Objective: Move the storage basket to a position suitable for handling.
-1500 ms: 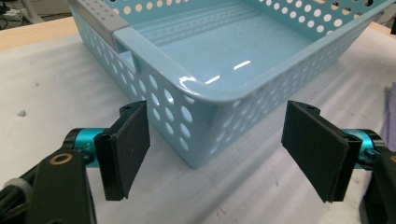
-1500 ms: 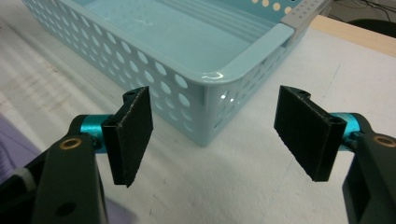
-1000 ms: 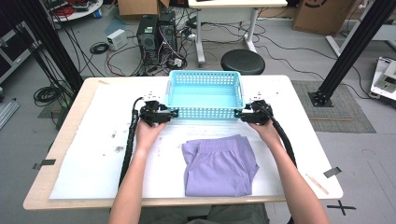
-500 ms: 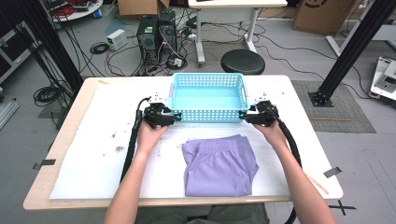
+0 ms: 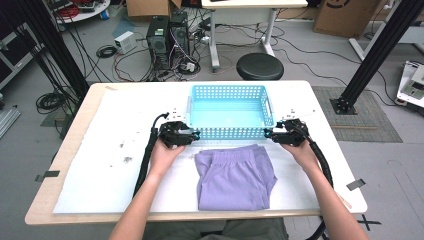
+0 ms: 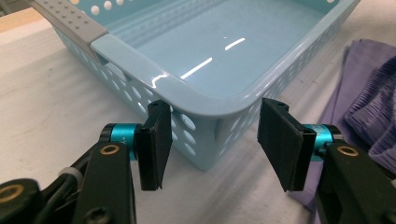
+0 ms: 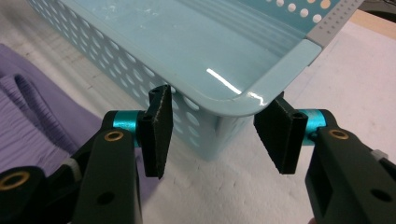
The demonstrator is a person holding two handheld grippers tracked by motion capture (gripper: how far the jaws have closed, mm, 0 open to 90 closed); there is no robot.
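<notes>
A light blue perforated basket [image 5: 227,107] stands empty at the table's middle. My left gripper [image 5: 192,134] is at its near left corner. In the left gripper view the corner [image 6: 205,100] sits between the pads [image 6: 156,140], which have just been closing and now press on it. My right gripper [image 5: 270,133] is at the near right corner. Its pads [image 7: 159,130] clamp that corner [image 7: 224,100] under the rim. A folded purple garment [image 5: 235,175] lies flat just in front of the basket and also appears beside the jaws [image 6: 369,93] [image 7: 28,121].
A white sheet [image 5: 100,170] covers the wooden table [image 5: 70,150]. Cables trail from both grippers along the person's forearms. Behind the table are a black stool [image 5: 260,65], computer towers [image 5: 167,35] and floor cables. Black frame posts [image 5: 380,45] stand at both sides.
The basket and both grippers have shifted together to the right and a little toward the person. The purple garment has stayed in place.
</notes>
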